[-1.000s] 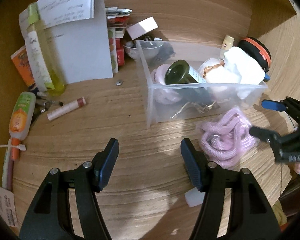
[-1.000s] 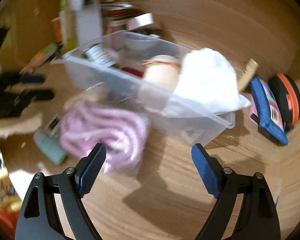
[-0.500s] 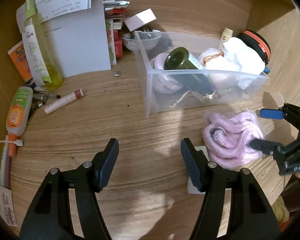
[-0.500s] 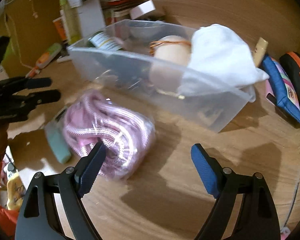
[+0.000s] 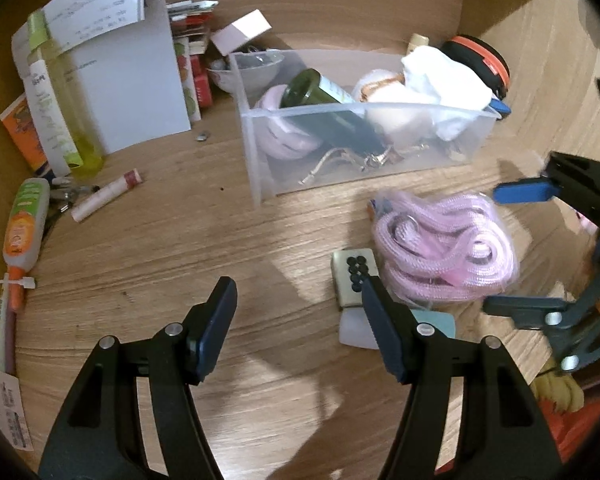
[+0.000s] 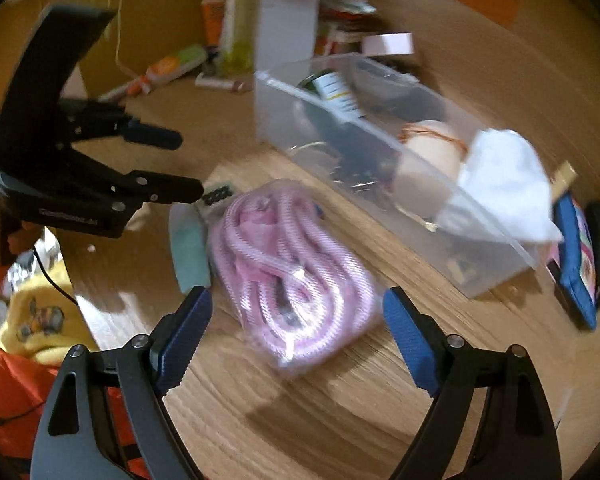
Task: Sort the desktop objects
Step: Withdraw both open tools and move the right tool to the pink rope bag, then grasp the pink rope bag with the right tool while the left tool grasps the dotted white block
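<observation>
I count one clear plastic bin (image 5: 364,152) on the wooden surface (image 5: 180,248), and I take it as my landmark. Inside it lie one dark green bottle (image 5: 324,100), one pink roll (image 5: 280,136), one cream ball (image 5: 392,112) and one white cloth (image 5: 444,80). In front of the bin sits one bagged coil of pink rope (image 6: 292,276), with one domino-like tile (image 5: 354,276) and one pale green block (image 6: 190,248) just beside it. To the bin's left I see one lip balm stick (image 5: 106,200), one yellow-green bottle (image 5: 60,120) and one orange-capped tube (image 5: 22,228). My left claw (image 5: 296,312) is spread wide and empty, in front of the bin. My right claw (image 6: 296,328) is also wide, empty, its blue fingers (image 6: 408,344) flanking the rope without touching. Compared with a second ago, the rope lies farther from the bin and the tile has come into view.
</observation>
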Demonstrator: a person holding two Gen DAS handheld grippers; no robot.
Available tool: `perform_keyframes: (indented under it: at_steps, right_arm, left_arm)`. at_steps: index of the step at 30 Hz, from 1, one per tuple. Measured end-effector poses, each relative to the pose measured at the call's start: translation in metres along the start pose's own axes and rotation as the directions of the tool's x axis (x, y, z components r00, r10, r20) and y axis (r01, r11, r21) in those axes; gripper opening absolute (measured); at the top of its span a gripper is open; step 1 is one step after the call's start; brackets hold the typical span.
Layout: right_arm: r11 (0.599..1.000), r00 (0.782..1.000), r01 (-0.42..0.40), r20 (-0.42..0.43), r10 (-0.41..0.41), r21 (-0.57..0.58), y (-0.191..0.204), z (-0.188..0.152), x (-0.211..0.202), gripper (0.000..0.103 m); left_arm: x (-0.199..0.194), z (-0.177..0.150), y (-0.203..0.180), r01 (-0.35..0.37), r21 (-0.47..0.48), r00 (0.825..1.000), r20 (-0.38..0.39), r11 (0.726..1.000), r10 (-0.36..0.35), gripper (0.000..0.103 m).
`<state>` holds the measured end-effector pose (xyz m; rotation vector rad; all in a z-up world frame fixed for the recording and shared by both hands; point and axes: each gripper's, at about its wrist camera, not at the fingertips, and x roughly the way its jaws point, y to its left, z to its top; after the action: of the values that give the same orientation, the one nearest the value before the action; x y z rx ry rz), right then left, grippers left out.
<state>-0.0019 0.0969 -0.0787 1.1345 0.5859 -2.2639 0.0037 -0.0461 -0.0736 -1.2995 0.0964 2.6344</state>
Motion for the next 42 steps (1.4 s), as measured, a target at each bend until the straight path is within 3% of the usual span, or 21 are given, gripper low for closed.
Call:
perform_keyframes:
  at_steps: [4,7,11,16,18,20,23,26,28,29,33,42]
  right_arm:
    - [0.996,0.997,0.048,-0.049,-0.052,-0.078,0.007,0.012,0.026,0.087]
    - [0.995,0.997,0.032,-0.060,-0.038,-0.098,0.005,0.019,0.032,0.088]
    - [0.995,0.996,-0.028,-0.088,0.020,-0.092,-0.005,0.027,0.047,0.091]
    - [0.989,0.983,-0.148,-0.112,0.147,-0.004,-0.018,0.033,0.062,0.091]
    - [0.988,0.983,-0.157,-0.095,0.158,0.010,-0.019,0.031,0.061,0.082]
    - [0.987,0.984,-0.159,-0.078,0.159,0.011,-0.018,0.029,0.056,0.065]
    - [0.987,0.987,-0.153,-0.046,0.156,0.055,-0.023,0.022,0.047,0.062]
    - [0.993,0.995,-0.102,0.001,0.102,0.067,-0.026,0.016,0.035,0.058]
    - [0.992,0.996,-0.090,0.028,0.088,0.088,-0.030,0.014,0.026,0.053]
    - [0.991,0.995,-0.091,0.039,0.088,0.102,-0.032,0.015,0.022,0.051]
    - [0.985,0.992,-0.086,0.102,0.071,0.150,-0.046,0.012,0.001,0.049]
    - [0.969,0.979,-0.094,0.198,0.048,0.229,-0.067,0.007,-0.037,0.047]
  left_arm:
    - [0.003,0.001,-0.004,0.017,0.005,1.000,-0.008,1.000,-0.017,0.066]
    - [0.006,0.004,-0.004,0.032,0.000,0.999,-0.012,0.999,-0.032,0.066]
    - [0.013,0.006,-0.005,0.056,-0.012,0.998,-0.029,0.998,-0.056,0.066]
    - [0.017,0.006,-0.006,0.055,-0.014,0.998,-0.037,0.998,-0.056,0.066]
    - [0.017,0.006,-0.006,0.057,-0.016,0.998,-0.038,0.998,-0.058,0.066]
    - [0.019,0.007,-0.006,0.059,-0.019,0.997,-0.046,0.998,-0.060,0.066]
    - [0.022,0.008,-0.007,0.061,-0.019,0.996,-0.057,0.998,-0.062,0.066]
    - [0.024,0.010,-0.010,0.059,-0.016,0.997,-0.056,0.998,-0.060,0.065]
    - [0.024,0.011,-0.012,0.045,-0.010,0.998,-0.049,0.999,-0.045,0.050]
    - [0.025,0.012,-0.013,0.044,-0.007,0.998,-0.047,0.999,-0.045,0.047]
    - [0.026,0.013,-0.016,0.029,0.002,0.999,-0.044,1.000,-0.029,0.024]
    - [0.009,0.021,-0.011,0.025,-0.032,0.999,0.035,0.999,-0.024,0.024]
